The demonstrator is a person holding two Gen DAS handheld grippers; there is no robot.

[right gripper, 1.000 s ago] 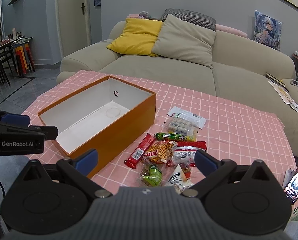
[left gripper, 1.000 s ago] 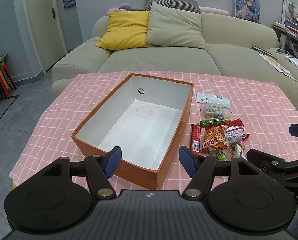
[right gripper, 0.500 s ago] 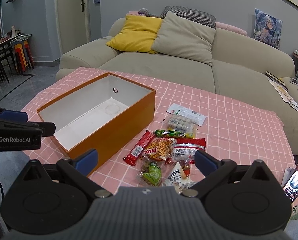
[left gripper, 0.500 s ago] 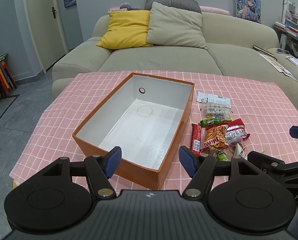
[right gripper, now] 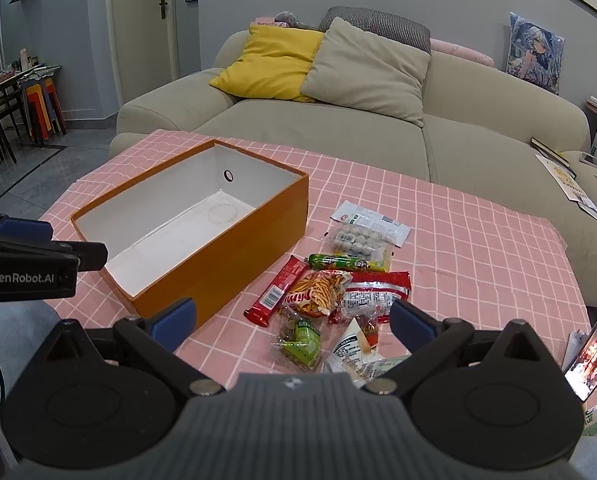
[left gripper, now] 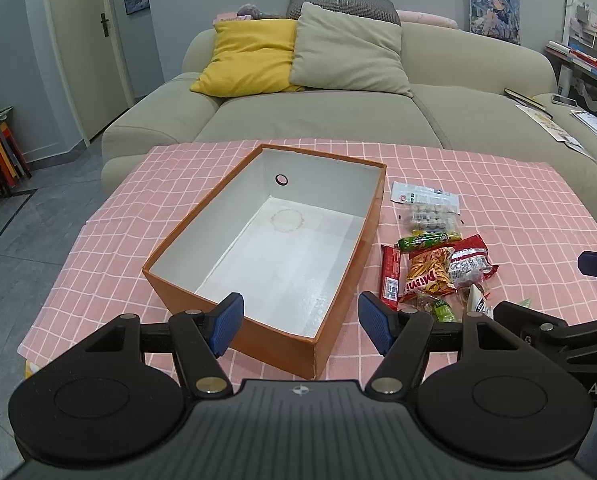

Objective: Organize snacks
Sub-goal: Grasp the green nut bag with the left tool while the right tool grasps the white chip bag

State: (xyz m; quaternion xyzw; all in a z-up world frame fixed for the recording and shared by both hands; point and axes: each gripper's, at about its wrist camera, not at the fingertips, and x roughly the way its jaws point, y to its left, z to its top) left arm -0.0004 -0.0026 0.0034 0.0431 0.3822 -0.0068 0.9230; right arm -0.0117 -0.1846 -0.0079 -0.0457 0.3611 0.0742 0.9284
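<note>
An orange box (left gripper: 330, 336) (right gripper: 234, 256) with a white inside stands empty on the pink checked tablecloth (left gripper: 498, 184). To its right lies a pile of snack packets: a red bar (right gripper: 278, 290), an orange Mimi bag (right gripper: 318, 292), a green sausage stick (right gripper: 344, 263), a clear pack of round balls (right gripper: 358, 240), a red-and-clear bag (right gripper: 374, 292) and a green packet (right gripper: 302, 340). My left gripper (left gripper: 300, 322) hovers open over the box's near corner. My right gripper (right gripper: 292, 320) hovers open above the near end of the pile. Neither holds anything.
A beige sofa (left gripper: 338, 116) with a yellow cushion (left gripper: 254, 56) and a grey cushion (left gripper: 350, 52) stands just behind the table. A phone (right gripper: 594, 352) leans at the table's right edge. Chairs and stools (right gripper: 38, 104) stand far left by a door.
Both views have shifted very slightly; the box and snacks lie where they were, and both grippers stay open.
</note>
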